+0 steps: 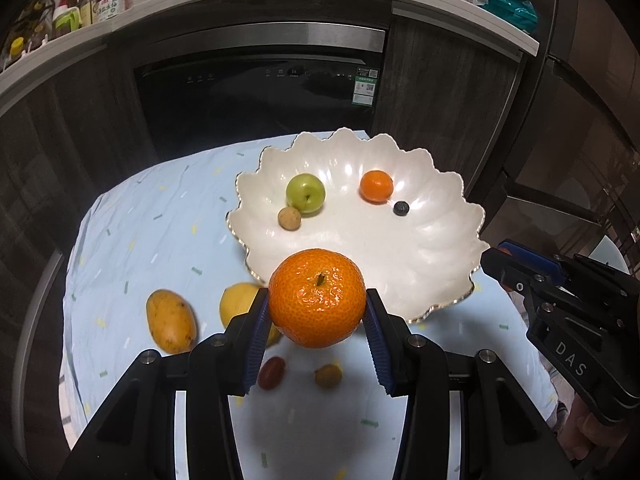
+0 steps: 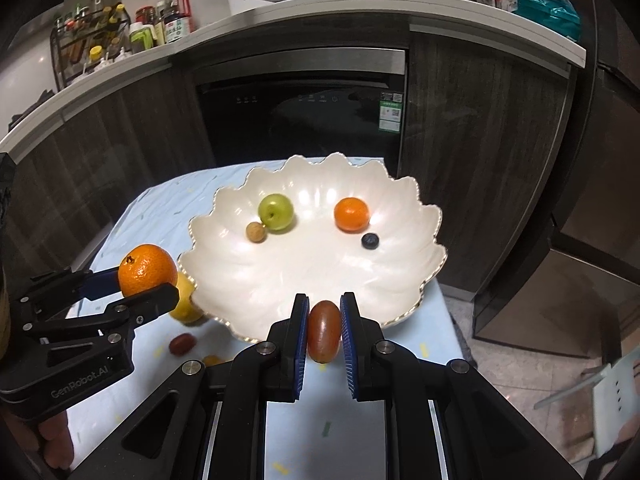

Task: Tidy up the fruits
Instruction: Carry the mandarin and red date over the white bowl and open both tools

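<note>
Fruit sits both inside and around one landmark, the white scalloped ceramic bowl (image 1: 420,248) with a gold-edged rim, on a pale blue confetti-print tablecloth (image 1: 132,240).

Inside the bowl lie a small green apple (image 1: 305,193), a tan, rough-skinned round fruit (image 1: 289,218) touching the apple's near side, a small orange mandarin (image 1: 376,186) toward the far right, and a dark blueberry (image 1: 401,208) just beside that mandarin.

The left gripper (image 1: 318,308) is closed on a large orange tangerine (image 1: 317,298), its blue ribbed pads (image 1: 258,336) pressing both sides, stem facing the camera. It is held above the cloth at the bowl's near-left rim; the right wrist view shows it (image 2: 147,270) just outside that rim.

The right gripper (image 2: 324,330) is narrowly closed on an oblong reddish-brown cherry tomato (image 2: 324,332), held upright between the pads at the bowl's near rim.

On the cloth left of the bowl: a yellow lemon (image 1: 240,304) touching the rim, partly hidden by the left fingers, and a yellow-orange mango (image 1: 171,320) farther left. Nearer than the bowl lie a second red cherry tomato (image 1: 271,372) and a small yellow-orange round fruit (image 1: 328,376), close together but apart.
</note>
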`<act>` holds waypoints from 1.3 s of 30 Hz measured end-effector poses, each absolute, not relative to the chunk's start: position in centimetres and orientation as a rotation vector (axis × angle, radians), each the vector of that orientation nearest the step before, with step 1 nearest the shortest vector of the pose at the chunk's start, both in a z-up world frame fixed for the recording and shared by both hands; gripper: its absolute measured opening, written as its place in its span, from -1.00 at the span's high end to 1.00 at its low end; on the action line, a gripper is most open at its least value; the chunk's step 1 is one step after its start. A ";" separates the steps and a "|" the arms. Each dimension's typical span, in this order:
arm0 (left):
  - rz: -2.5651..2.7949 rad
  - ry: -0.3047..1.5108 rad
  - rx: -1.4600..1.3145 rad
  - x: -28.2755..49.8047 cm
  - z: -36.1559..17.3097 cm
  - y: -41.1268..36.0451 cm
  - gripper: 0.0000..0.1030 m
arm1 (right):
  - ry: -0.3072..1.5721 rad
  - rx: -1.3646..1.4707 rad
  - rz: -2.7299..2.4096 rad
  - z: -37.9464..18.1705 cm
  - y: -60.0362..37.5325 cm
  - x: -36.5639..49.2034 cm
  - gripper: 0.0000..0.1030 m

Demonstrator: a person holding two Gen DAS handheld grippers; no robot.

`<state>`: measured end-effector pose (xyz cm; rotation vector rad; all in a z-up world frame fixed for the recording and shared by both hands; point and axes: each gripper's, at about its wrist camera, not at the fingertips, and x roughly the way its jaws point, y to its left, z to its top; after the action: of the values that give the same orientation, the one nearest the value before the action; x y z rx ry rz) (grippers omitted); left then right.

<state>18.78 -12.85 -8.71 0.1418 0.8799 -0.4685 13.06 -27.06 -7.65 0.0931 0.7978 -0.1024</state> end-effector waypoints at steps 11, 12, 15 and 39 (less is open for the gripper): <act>-0.471 0.896 0.143 20.9 -9.2 -14.6 0.13 | 0.816 0.111 -0.135 -8.1 -29.0 14.9 0.66; -0.471 0.899 0.143 21.0 -9.3 -14.7 0.13 | 0.820 0.113 -0.136 -8.3 -29.1 15.1 0.66; -0.472 0.911 0.144 21.6 -9.8 -15.0 0.13 | 0.830 0.117 -0.139 -8.7 -29.5 15.6 0.66; -0.448 0.962 0.151 23.1 -11.7 -15.5 -0.45 | 0.824 0.106 -0.154 -9.6 -29.6 17.3 -0.01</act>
<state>23.10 -15.48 -11.70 0.1507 0.9620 -0.4477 17.28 -29.55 -9.64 0.1064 0.8235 -0.1541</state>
